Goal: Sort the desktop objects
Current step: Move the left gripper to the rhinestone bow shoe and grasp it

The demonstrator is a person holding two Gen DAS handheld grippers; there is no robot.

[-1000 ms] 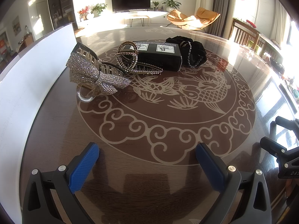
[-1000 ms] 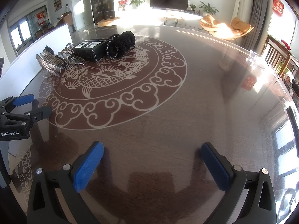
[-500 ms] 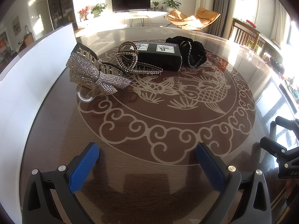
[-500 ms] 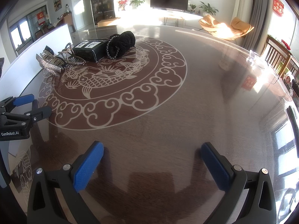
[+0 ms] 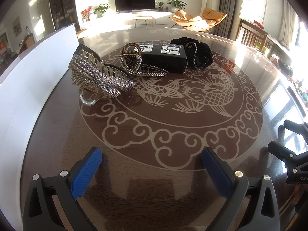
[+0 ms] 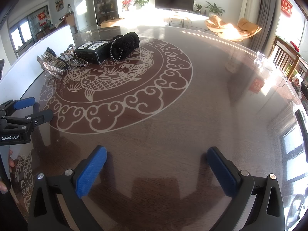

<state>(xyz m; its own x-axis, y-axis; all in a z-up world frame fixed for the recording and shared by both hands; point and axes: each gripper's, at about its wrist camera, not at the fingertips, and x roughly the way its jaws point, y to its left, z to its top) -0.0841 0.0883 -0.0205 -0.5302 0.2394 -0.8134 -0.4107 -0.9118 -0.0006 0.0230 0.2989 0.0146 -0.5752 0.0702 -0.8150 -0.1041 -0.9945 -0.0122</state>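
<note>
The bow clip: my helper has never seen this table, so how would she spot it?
Find the round carp design on the table. On its edge beside the white board lies the bow clip. Unlike the slimmer beaded clip next to it, it carries a broad rhinestone bow.

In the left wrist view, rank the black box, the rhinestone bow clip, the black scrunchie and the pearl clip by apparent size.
1. Bow clip, though it lies nearest the camera, which inflates it.
2. Black box.
3. Scrunchie and pearl clip: look too alike to rank; the clip overlaps the box.
</note>
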